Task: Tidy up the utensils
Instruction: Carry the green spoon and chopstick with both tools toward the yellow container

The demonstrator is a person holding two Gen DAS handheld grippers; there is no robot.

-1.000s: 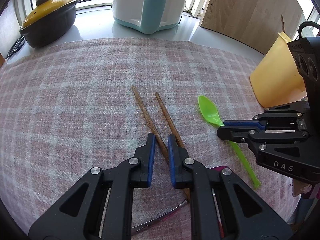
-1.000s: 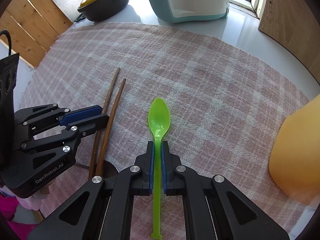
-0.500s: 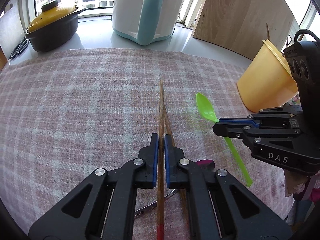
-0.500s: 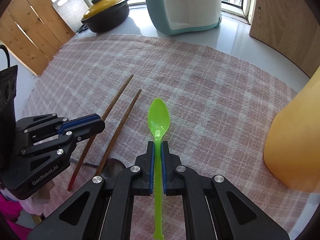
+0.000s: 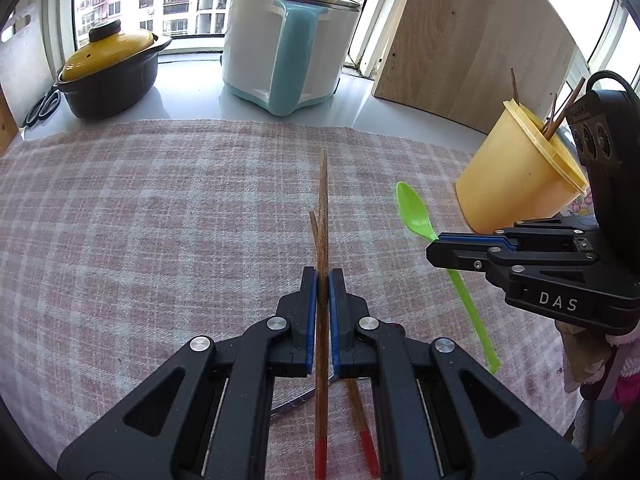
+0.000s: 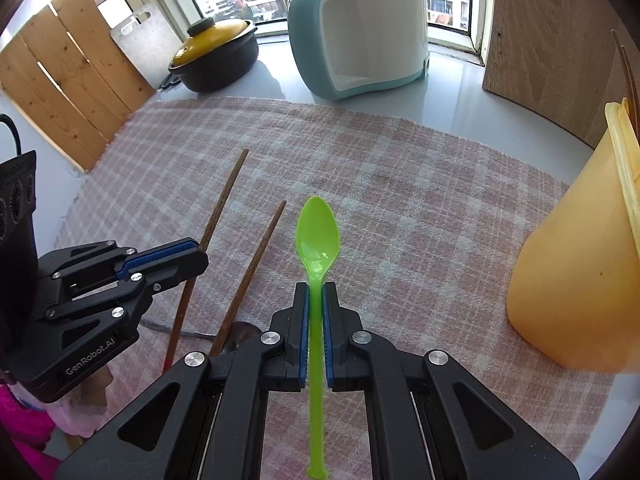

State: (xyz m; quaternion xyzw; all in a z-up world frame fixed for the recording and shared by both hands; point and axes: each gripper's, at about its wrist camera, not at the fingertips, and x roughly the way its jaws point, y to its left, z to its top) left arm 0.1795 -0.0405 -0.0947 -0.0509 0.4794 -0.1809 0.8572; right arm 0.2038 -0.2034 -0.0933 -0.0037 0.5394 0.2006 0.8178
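My left gripper (image 5: 322, 280) is shut on a wooden chopstick (image 5: 323, 208) and holds it above the plaid cloth (image 5: 160, 208). A second chopstick (image 5: 314, 224) lies on the cloth just beneath it; in the right wrist view it (image 6: 256, 264) lies beside the held chopstick (image 6: 224, 196). My right gripper (image 6: 315, 292) is shut on a green plastic spoon (image 6: 318, 232), lifted off the cloth; the spoon also shows in the left wrist view (image 5: 416, 212). A yellow utensil cup (image 5: 516, 176) with several sticks in it stands at the right, also seen in the right wrist view (image 6: 580, 272).
A white and teal cooker (image 5: 288, 44) and a dark pot with a yellow lid (image 5: 112, 72) stand at the back. A wooden board (image 5: 472, 40) leans at the back right. A metal spoon (image 6: 236, 336) lies on the cloth near the front edge.
My left gripper closed on one chopstick and lifted it. Both grippers rose away from the cloth, the right one still holding the green spoon. The yellow cup came more into view.
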